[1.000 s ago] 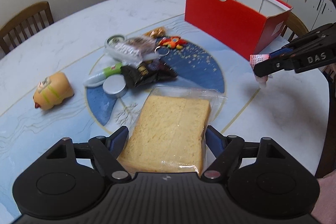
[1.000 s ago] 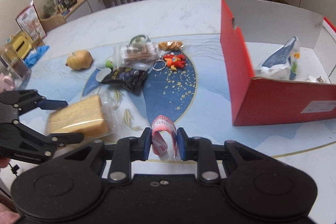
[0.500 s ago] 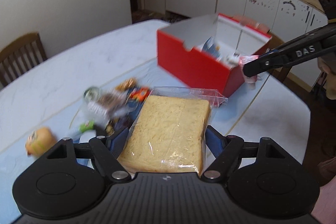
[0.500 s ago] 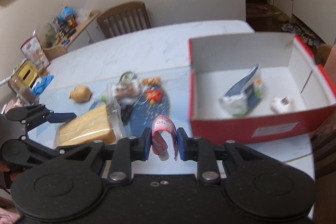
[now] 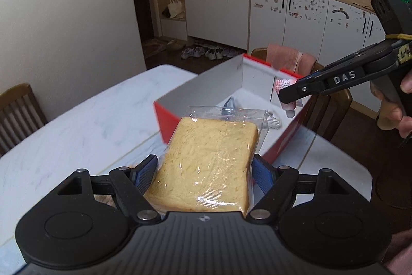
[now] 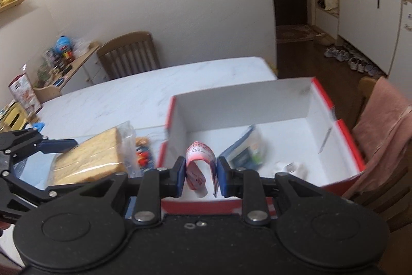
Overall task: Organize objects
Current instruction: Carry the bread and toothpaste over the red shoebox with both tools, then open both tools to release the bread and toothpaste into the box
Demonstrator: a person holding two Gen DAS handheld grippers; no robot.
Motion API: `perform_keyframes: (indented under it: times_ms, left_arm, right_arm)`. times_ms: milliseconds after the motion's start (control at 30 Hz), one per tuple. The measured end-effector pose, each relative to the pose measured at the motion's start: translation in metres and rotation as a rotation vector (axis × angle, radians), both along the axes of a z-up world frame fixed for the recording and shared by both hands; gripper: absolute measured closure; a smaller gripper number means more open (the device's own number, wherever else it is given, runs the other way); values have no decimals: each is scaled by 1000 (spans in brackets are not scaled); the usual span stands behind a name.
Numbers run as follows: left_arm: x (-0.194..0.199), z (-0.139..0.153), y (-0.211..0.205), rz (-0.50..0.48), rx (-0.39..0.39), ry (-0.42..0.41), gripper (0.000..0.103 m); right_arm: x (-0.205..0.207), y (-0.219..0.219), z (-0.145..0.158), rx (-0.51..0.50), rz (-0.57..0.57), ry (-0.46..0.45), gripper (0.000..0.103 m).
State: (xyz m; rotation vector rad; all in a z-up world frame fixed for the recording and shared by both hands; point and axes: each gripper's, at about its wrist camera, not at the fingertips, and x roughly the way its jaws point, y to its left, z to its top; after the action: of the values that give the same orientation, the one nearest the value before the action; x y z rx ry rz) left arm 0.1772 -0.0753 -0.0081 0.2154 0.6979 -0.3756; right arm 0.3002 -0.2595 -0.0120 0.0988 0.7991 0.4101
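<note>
We grip a spongy bread slab in crinkly clear wrap (image 5: 206,159) with our left gripper (image 5: 204,172), while our right gripper (image 6: 201,173), marked "DAS", pinches a curled pink printed tube (image 6: 199,159) above the red-and-white cardboard box (image 6: 257,99).

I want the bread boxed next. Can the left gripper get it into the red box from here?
Probably yes: the left gripper holds the wrapped bread by the red box, whose top is open.
</note>
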Motion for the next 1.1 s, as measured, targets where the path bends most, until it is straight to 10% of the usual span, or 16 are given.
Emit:
perform_keyframes:
  times_ms: [733,1100]
  left_arm:
    - [111,-29,-120,18,131,50,25]
    - [164,-65,-106,150,151,161,25]
  right_arm:
    - [84,-68,-55,-26,-136,83,78]
    - [97,-52,-86,-107,-71,132,78]
